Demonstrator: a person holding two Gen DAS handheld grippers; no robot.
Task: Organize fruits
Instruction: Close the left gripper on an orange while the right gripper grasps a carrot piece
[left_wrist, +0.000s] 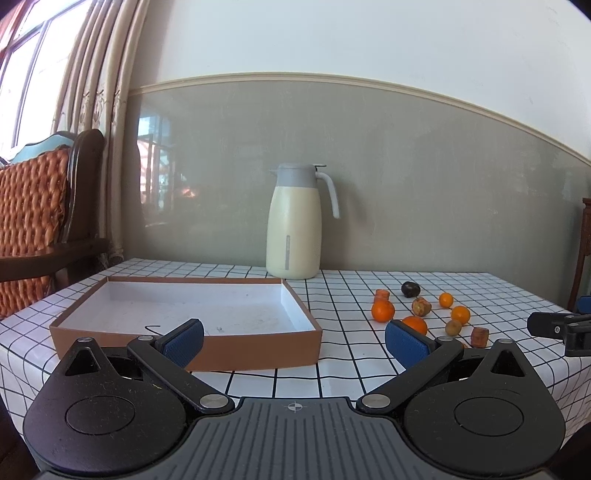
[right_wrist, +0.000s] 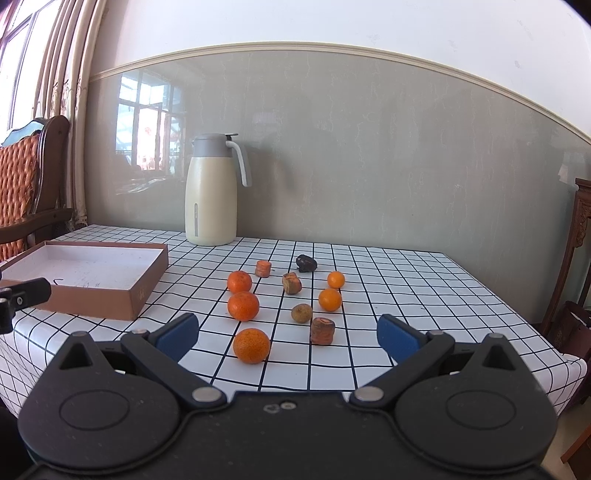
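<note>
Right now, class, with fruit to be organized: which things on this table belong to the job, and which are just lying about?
Belong to the job:
oranges
carrot chunks
small brownish fruit
dark fruit
cardboard box
left gripper
right gripper

Just lying about:
thermos jug
checked tablecloth

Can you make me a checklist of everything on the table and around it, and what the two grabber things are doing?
Surface: table with white black-grid cloth, wrinkled at the edges.
Job's things: five oranges, nearest one; three carrot chunks, nearest; a small brownish fruit; a dark fruit. All loose on the cloth, none in the box.
Box: brown box, white inside, no fruit in it, left of the fruit.
Clutter: cream jug with grey lid at the wall.
Grippers: left gripper open, facing the box's near wall; right gripper open, facing the fruit. Both hold nothing.
Cables: nothing seen.
Surroundings: chair with orange cushion, curtains, window, grey-and-white wall.
</note>
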